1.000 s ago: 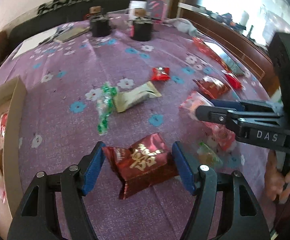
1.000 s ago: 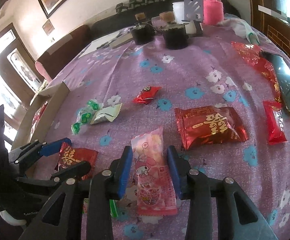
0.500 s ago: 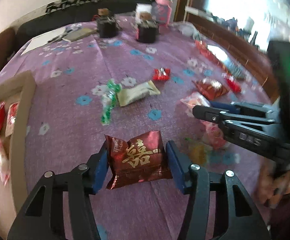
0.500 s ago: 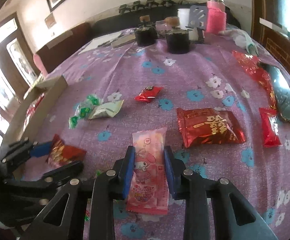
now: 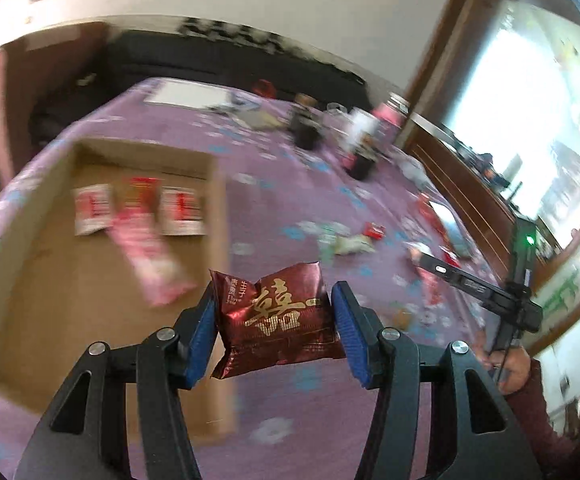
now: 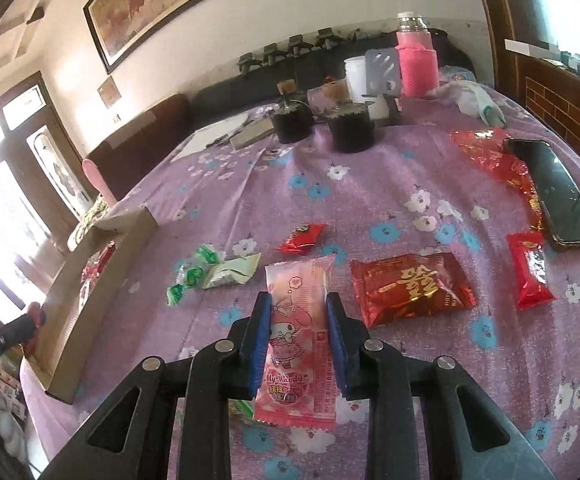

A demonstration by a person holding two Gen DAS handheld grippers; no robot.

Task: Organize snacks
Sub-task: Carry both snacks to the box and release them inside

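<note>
Cardboard box (image 5: 217, 240), three packets (image 5: 137, 208) inside, flat

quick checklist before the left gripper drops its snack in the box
1. Left gripper shut on the dark red packet: ok.
2. Packet lifted off the tablecloth: ok.
3. Packet over the cardboard box: not ok, it hangs over the box's near wall.
4. Free floor space in the box: ok.
5. Right gripper shut on the pink My Melody packet: ok.
6. View sharp enough to judge height: cannot tell, blurred.
</note>
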